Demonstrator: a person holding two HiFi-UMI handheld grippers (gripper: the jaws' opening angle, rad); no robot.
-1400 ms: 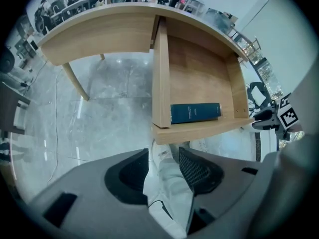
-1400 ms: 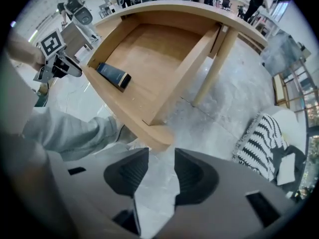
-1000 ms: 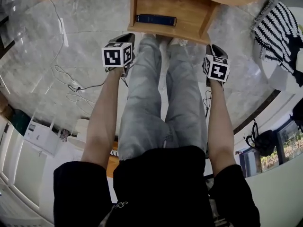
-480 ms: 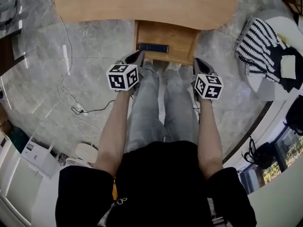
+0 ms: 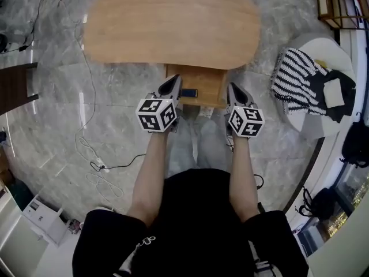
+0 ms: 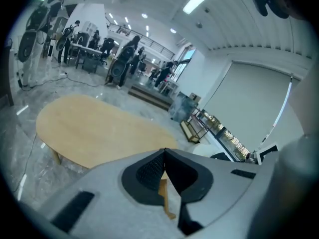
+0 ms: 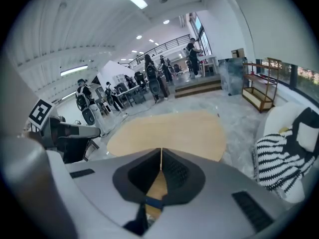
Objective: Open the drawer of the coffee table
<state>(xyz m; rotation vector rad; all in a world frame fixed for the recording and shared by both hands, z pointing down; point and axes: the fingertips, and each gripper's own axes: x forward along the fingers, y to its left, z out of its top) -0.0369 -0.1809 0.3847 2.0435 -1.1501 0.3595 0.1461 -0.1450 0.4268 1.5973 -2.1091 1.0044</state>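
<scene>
Wood everywhere: got the light-wood box drawer [image 5: 207,85] poking out under the near edge of the oval light-wood surface [image 5: 173,22]. Looks rigid, light-ish, probably slides easy; best grabbed by the front lip. Got grey left claw [image 5: 172,86] and grey right claw [image 5: 233,91] pinched together, empty, just off that same edge.

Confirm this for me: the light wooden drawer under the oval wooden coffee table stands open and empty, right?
Not empty. The light wooden drawer under the oval wooden coffee table does stand open, but a flat dark blue object lies inside it, as the head view shows.
</scene>
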